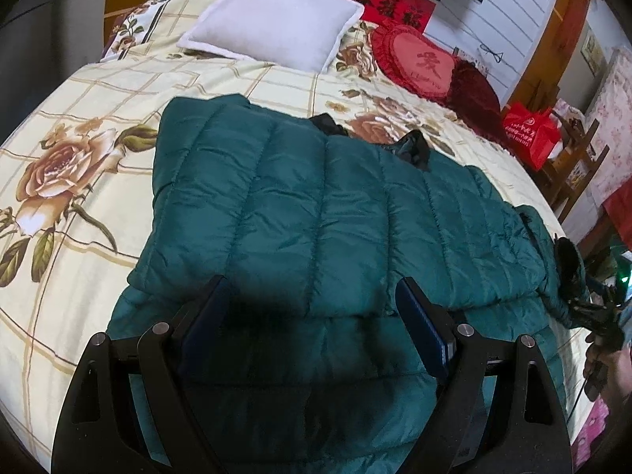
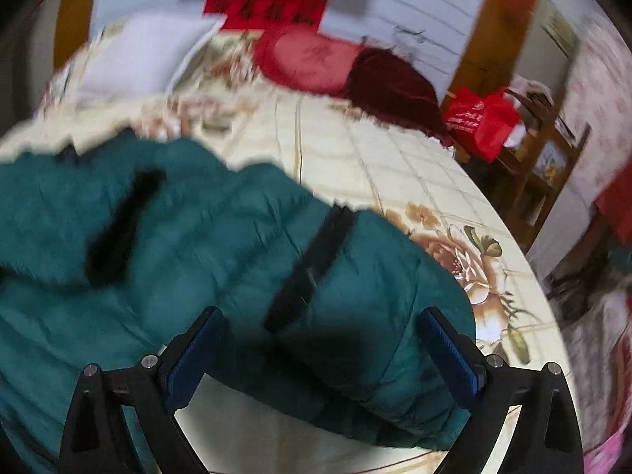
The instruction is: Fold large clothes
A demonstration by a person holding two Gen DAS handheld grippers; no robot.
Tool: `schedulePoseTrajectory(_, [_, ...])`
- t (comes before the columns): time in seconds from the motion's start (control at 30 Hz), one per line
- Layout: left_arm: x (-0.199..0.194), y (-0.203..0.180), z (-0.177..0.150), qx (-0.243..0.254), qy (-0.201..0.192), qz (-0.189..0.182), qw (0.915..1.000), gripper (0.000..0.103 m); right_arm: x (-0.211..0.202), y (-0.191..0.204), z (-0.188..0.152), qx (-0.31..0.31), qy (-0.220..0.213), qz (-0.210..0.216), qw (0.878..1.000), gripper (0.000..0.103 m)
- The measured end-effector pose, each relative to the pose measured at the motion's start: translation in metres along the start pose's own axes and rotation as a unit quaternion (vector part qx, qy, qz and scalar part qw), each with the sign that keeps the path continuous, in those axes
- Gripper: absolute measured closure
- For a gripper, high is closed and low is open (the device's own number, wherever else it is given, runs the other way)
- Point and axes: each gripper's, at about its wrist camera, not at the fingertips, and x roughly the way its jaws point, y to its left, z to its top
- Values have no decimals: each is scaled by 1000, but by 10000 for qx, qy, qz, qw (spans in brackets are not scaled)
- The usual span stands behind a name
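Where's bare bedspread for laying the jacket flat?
Bare bedspread lies left of the green jacket, and between it and the white pillow. The right corner is crowded: heart cushion, dark red cushion.

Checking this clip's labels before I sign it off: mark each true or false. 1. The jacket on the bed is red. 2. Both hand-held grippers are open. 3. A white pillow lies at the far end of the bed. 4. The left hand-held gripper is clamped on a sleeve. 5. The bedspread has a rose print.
1. False: the jacket is dark green, quilted.
2. True: the left hand-held gripper and right hand-held gripper both stand open.
3. True: the white pillow lies there.
4. False: its jaws hold nothing.
5. True: the bedspread shows roses.
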Motion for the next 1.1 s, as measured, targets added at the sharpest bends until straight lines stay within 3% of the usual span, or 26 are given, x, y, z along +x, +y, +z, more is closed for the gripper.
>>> schedulePoseTrajectory(0.07, [2,0,0,8,38,33,10000,17,14,-4,-4,-66,93,-92,9999,5])
schedulePoseTrajectory(0.1, [3,0,-1,13,46,52,10000,17,18,-8,-3,48,86,-83,9999,10])
schedulePoseTrajectory(0.17, [4,1,-1,27,58,78,9999,17,21,-19,-3,387,111,113,9991,39])
schedulePoseTrajectory(0.2, [4,1,-1,25,60,90,9999,17,21,-19,-1,474,121,80,9988,61])
schedulePoseTrajectory(0.23, [4,1,-1,21,64,94,9999,17,19,-19,0,493,100,54,9987,73])
schedulePoseTrajectory(0.3, [4,2,-1,6,68,92,9999,17,8,-18,-1,479,-49,-17,9988,80])
schedulePoseTrajectory(0.53, [3,1,-3,15,69,77,9999,17,-57,13,19,572,-898,325,9938,84])
schedulePoseTrajectory(0.7, [1,3,-2,-44,62,40,10000,17,-93,77,50,565,-1409,1220,9809,84])
schedulePoseTrajectory(0.87, [0,4,0,-86,45,19,10000,17,-98,159,71,420,-1465,2101,9657,84])
schedulePoseTrajectory(1.1, [-2,5,3,-113,21,-31,9999,17,-69,246,72,325,-1095,2798,9532,84])
